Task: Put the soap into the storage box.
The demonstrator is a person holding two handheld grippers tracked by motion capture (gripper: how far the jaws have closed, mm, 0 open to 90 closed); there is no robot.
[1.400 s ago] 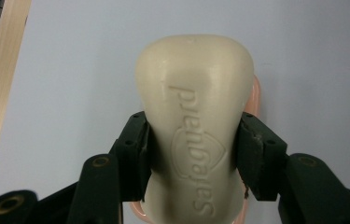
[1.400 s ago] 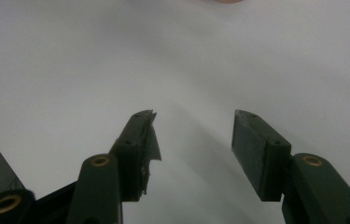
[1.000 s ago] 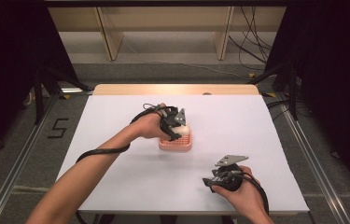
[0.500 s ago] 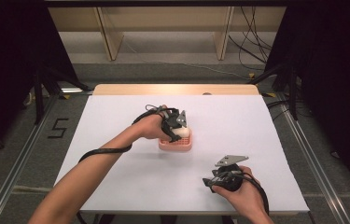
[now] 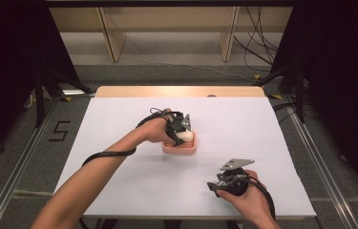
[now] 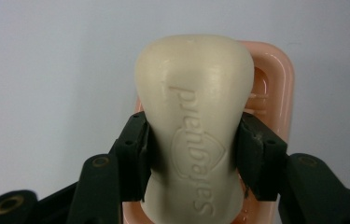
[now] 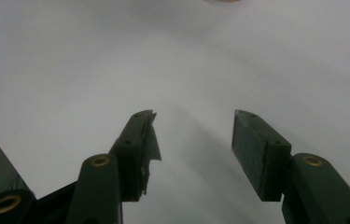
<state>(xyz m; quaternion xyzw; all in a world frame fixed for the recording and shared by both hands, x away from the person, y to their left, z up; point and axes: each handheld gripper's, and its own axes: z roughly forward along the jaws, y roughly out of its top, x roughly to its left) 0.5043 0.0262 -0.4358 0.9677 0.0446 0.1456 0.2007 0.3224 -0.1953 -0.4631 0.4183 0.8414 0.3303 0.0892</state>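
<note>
Left gripper view has the left gripper clamped across the soap bar, over the pink soap dish mid-table, for placing or lifting; right gripper waits open, near right

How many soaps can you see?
1. The cream soap bar is clamped in the left gripper over the pink soap dish, mid-table. Nothing could hide another.
</note>
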